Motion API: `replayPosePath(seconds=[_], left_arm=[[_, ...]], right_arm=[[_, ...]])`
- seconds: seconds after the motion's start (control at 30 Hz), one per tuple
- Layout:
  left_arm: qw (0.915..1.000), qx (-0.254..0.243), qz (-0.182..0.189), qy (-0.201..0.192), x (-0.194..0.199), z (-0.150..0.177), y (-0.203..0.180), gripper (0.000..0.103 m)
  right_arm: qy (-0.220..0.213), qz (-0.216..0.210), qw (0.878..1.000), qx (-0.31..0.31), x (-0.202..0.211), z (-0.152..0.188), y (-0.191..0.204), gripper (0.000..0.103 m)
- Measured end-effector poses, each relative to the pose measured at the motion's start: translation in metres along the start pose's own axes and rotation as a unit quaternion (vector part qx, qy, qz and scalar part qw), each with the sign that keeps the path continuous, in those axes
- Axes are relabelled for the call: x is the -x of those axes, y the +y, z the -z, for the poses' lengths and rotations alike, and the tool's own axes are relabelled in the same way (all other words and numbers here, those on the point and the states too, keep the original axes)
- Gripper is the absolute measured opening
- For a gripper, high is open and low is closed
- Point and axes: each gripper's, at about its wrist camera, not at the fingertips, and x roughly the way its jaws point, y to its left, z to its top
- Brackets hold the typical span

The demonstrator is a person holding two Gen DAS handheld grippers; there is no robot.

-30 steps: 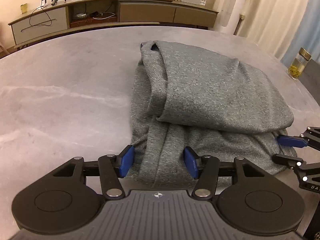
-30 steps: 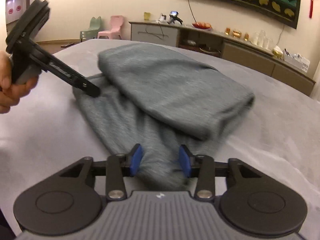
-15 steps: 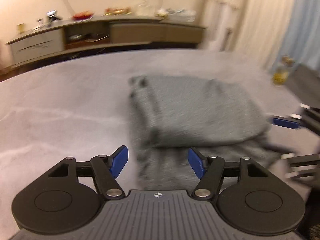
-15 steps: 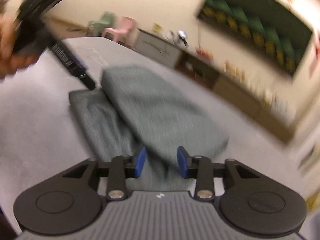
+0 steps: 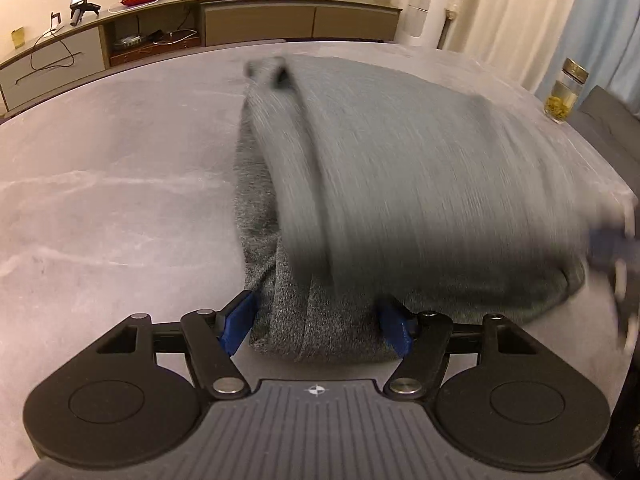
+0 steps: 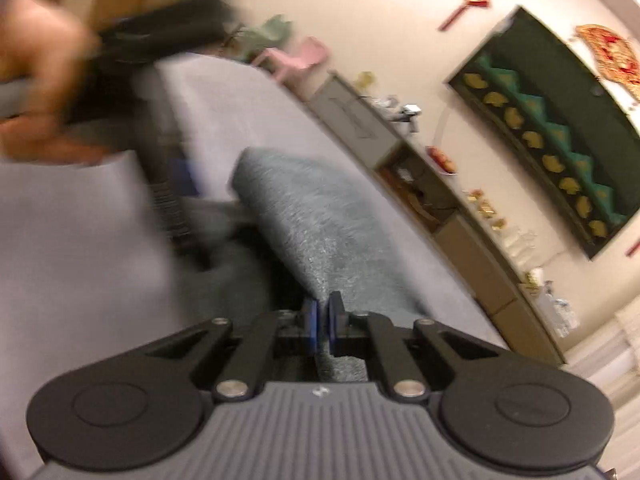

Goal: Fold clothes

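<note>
A grey knit garment [image 5: 400,184] lies partly folded on the grey table [image 5: 120,200]. My left gripper [image 5: 316,320] is open, its blue pads on either side of the garment's near end. My right gripper [image 6: 320,320] is shut on the garment's edge [image 6: 320,236], and its view is tilted and blurred. The right gripper shows as a dark blur [image 5: 616,264] at the right edge of the left wrist view. The left gripper and the hand holding it show blurred [image 6: 132,92] at the upper left of the right wrist view.
A glass jar [image 5: 564,92] stands near the table's far right edge. A long sideboard [image 5: 200,20] with dishes and cables runs along the far wall. Curtains hang at the right. Small chairs [image 6: 296,56] stand beyond the table.
My right gripper has closed on the garment's edge and tilted upward. My left gripper has moved forward so its open pads straddle the garment's near end. The upper layer is moving.
</note>
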Motion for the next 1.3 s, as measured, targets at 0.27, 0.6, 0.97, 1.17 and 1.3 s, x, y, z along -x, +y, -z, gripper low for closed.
replayPosePath(seconds=[0.27,0.6,0.97,1.17,1.3], left_arm=[[0.9975,0.038,-0.041,-0.043,0.045,-0.006,0.034,0.068],[0.9927,0.016,0.034,-0.115,0.068,-0.036,0.0,0.068],[0.9987,-0.008,-0.005,-0.05,0.039,-0.039,-0.009,0.074],[0.9935,0.013,-0.049,-0.102,0.056,-0.073,0.002,0.079],[0.993,0.045,-0.081,-0.074,0.016,-0.094,0.016,0.079]], right_arm=[[0.025,0.011,1.0,0.011,-0.02,0.022,0.047,0.008],[-0.024,-0.063,0.973,-0.219,0.02,0.023,-0.06,0.034],[0.037,-0.078,0.953,-0.292,-0.03,0.098,-0.109,0.031],[0.002,-0.06,0.945,-0.323,-0.002,0.104,-0.149,0.048],[0.035,-0.055,0.928,-0.368,-0.047,0.122,-0.193,0.055]])
